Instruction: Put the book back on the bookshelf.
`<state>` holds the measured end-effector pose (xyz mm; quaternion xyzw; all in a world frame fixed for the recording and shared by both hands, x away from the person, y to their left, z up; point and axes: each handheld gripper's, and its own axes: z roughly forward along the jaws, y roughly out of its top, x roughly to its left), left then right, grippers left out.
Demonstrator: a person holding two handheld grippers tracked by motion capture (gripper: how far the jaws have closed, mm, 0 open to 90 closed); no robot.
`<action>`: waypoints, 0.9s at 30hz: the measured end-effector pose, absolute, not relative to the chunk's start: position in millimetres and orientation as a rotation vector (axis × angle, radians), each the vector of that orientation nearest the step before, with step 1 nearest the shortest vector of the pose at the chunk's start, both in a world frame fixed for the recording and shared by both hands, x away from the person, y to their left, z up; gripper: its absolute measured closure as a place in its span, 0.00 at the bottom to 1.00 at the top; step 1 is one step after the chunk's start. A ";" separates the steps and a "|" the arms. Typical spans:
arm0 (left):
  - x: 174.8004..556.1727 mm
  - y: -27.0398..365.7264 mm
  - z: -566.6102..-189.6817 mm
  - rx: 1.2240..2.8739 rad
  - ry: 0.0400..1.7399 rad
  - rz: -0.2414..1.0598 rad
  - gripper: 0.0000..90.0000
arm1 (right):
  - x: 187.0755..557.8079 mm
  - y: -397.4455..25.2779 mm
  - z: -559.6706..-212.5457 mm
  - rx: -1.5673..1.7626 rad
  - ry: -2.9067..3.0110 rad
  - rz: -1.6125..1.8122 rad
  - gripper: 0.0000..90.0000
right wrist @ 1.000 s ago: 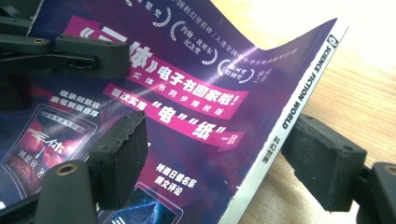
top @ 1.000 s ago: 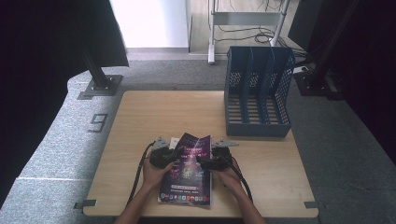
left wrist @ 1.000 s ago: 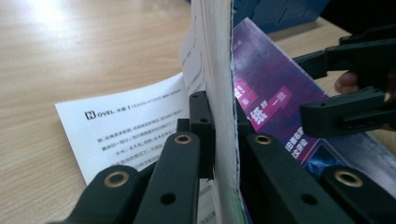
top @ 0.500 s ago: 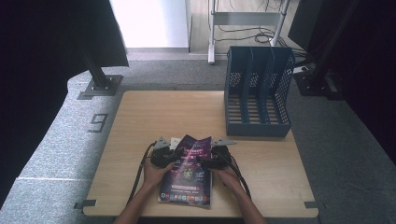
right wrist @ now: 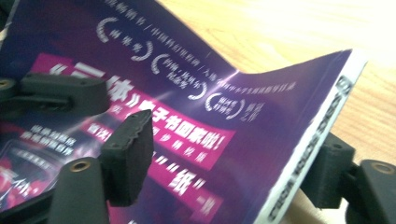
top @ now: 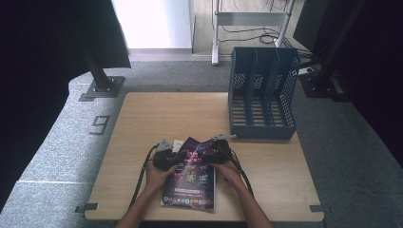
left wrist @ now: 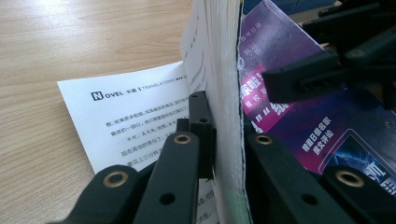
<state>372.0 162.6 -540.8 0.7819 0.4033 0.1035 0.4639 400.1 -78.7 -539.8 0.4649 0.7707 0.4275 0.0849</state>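
A purple magazine point(top: 190, 183) lies near the table's front edge, with its far end lifted and partly open. My left gripper point(top: 175, 157) is at that far end's left side. In the left gripper view it point(left wrist: 224, 121) is shut on a standing sheaf of pages point(left wrist: 219, 56), with a white printed page point(left wrist: 135, 116) lying flat to the left. My right gripper point(top: 205, 153) is at the right side. In the right gripper view its jaws point(right wrist: 233, 158) stand wide apart astride the spine corner of the cover point(right wrist: 187, 93), one over the cover and one behind the spine.
A blue mesh file rack point(top: 261, 95) with several upright slots stands at the back right of the wooden table point(top: 157, 114). Two forearms come in from the front edge. Cables trail from both grippers over the table.
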 end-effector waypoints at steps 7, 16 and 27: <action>371.6 162.5 -540.3 1.919 0.992 0.252 0.95 | 410.6 -81.8 -540.4 1.368 2.297 1.281 0.44; 372.1 163.1 -540.5 1.918 0.994 0.249 0.95 | 415.5 -86.0 -544.7 1.394 2.321 1.307 0.51; 370.8 168.5 -535.2 1.888 0.983 0.236 0.94 | 412.0 -95.4 -534.2 1.408 2.330 1.383 0.76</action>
